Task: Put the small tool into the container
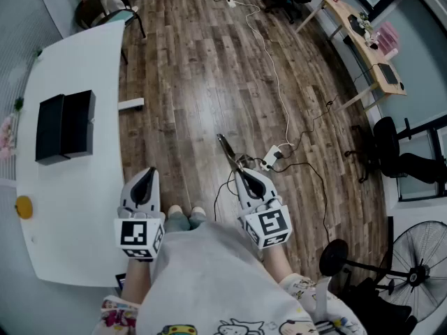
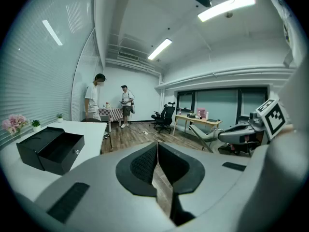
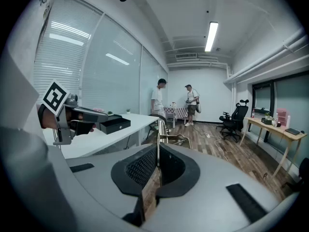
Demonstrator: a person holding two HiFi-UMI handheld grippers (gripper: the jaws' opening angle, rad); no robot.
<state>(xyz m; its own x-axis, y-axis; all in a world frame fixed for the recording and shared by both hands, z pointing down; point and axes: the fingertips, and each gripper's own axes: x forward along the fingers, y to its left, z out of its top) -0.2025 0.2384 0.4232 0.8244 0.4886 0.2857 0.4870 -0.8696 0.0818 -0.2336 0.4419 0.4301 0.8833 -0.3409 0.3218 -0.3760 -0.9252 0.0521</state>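
A black open box with its lid folded back lies on the white table to my left; it also shows in the left gripper view and the right gripper view. My right gripper is shut on a small metal tool, which sticks forward out of the jaws over the wooden floor. The tool's shaft rises just past the pads of the right gripper. My left gripper hovers beside the table's edge, shut with nothing in it, pads meeting.
A yellow round object lies near the table's front end. Cables and a power strip cross the floor ahead. A chair stands at the table's far end, a desk and a fan to the right. Two people stand far off.
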